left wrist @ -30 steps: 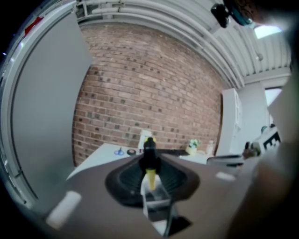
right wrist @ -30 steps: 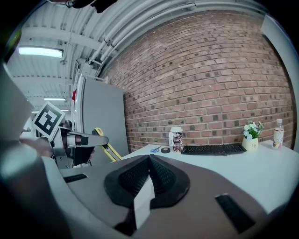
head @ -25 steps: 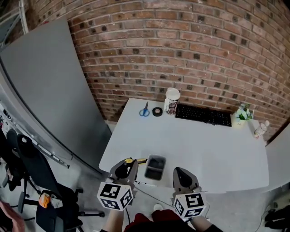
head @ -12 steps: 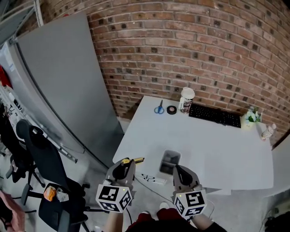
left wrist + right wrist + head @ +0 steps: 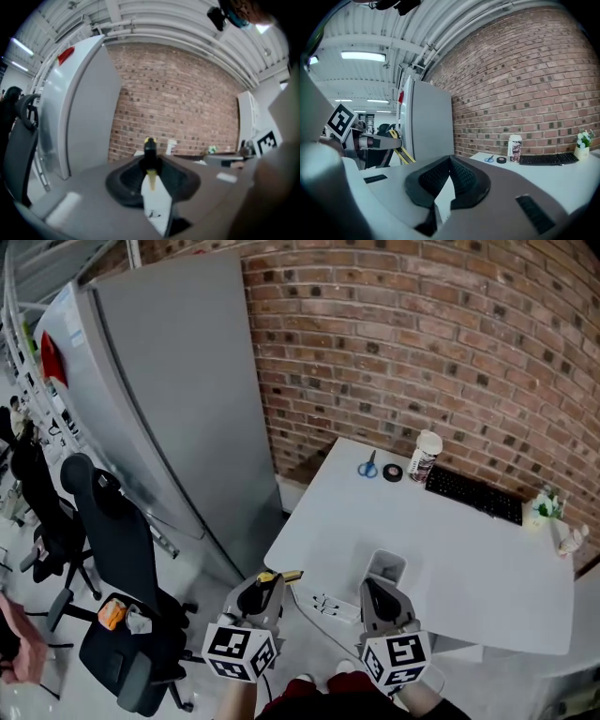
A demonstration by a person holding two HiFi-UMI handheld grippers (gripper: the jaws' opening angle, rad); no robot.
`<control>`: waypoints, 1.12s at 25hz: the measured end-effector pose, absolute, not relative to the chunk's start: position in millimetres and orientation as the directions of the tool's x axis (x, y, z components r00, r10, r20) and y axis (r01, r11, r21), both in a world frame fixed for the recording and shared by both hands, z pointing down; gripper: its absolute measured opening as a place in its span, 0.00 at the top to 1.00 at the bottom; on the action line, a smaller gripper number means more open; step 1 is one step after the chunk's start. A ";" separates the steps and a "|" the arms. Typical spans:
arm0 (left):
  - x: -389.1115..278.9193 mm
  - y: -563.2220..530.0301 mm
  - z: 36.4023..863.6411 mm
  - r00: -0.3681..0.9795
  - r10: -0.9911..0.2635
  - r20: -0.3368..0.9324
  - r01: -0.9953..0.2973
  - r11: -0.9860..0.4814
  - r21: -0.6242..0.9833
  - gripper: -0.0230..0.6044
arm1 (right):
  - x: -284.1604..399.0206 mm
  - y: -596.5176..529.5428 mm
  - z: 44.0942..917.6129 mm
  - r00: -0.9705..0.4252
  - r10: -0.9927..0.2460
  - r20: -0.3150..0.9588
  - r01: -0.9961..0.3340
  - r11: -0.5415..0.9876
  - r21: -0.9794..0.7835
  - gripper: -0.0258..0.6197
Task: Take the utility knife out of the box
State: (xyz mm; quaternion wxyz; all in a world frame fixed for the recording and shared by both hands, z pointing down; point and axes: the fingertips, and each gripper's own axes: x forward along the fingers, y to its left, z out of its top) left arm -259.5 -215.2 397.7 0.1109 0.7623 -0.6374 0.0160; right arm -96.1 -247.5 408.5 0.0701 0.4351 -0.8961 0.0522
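My left gripper (image 5: 265,585) is shut on the yellow-and-black utility knife (image 5: 285,574), held off the table's near left corner. In the left gripper view the knife (image 5: 150,150) stands between the dark pads, its tip sticking out past them. The small open grey box (image 5: 385,565) rests at the near edge of the white table (image 5: 469,559), just beyond my right gripper (image 5: 379,596). The right gripper (image 5: 450,163) has its pads together at the tips with nothing between them. From the right gripper view the knife (image 5: 404,153) shows at the left.
Blue scissors (image 5: 367,468), a tape roll (image 5: 392,472), a cup (image 5: 424,454), a black keyboard (image 5: 476,493) and a small plant (image 5: 544,510) line the table's far side by the brick wall. A tall grey cabinet (image 5: 178,399) and black chair (image 5: 112,549) stand left. A white power strip (image 5: 330,606) lies below.
Both grippers have drawn back and to the left from the table; the box and table now sit further right in the head view. The left gripper still holds the knife.
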 end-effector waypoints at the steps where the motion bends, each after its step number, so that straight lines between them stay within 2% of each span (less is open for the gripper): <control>1: -263.8 -211.7 398.8 0.180 -0.969 0.168 -0.976 -0.155 0.151 0.85 | -103.0 -246.1 407.5 -0.622 -0.765 0.169 -0.779 0.627 -0.030 0.95; 15: -309.4 -174.0 413.5 0.087 -0.976 0.200 -0.986 -0.056 0.156 0.85 | -175.4 -226.3 411.4 -0.736 -0.652 0.181 -0.666 0.746 -0.020 0.95; 28: -339.2 -151.0 429.9 0.071 -0.967 0.243 -0.981 -0.024 0.192 0.85 | -213.7 -207.7 422.5 -0.765 -0.607 0.215 -0.622 0.783 -0.005 0.95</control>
